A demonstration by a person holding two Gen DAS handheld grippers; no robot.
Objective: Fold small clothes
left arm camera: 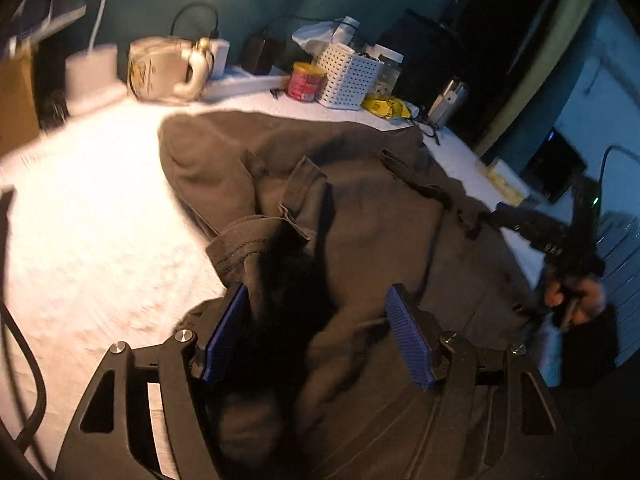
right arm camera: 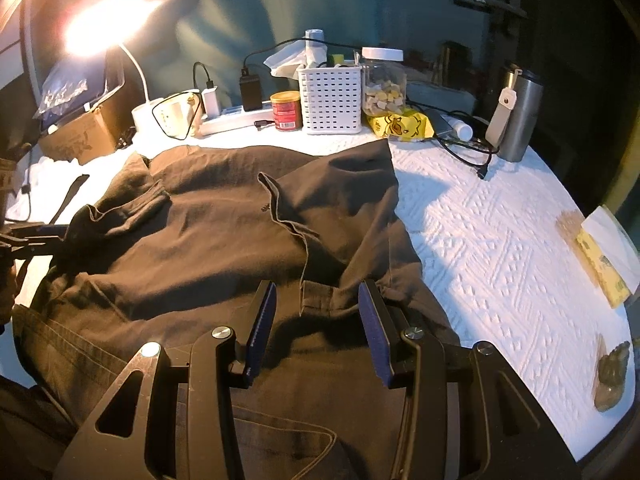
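A dark brown garment (left arm camera: 360, 216) lies rumpled on the white textured tablecloth (left arm camera: 100, 200). My left gripper (left arm camera: 316, 290) hovers low over its near part. The blue pads (left arm camera: 228, 332) stand wide apart, and a raised fold of cloth sits loose between them without being pressed. My right gripper (right arm camera: 319, 285) is open over the same garment (right arm camera: 208, 232), with a hemmed tab of cloth lying between its pads (right arm camera: 374, 328). A hand (left arm camera: 576, 296) holding the right gripper shows blurred at the right edge of the left wrist view.
Along the back wall stand a white perforated basket (right arm camera: 330, 100), a red tin (right arm camera: 285, 111), a snack jar (right arm camera: 383, 82), a yellow packet (right arm camera: 400, 126), a steel flask (right arm camera: 520, 116), a power strip (right arm camera: 236, 120), a lit lamp (right arm camera: 104, 28) and a cardboard box (right arm camera: 76, 136). The table's rounded edge (right arm camera: 624, 360) runs down the right.
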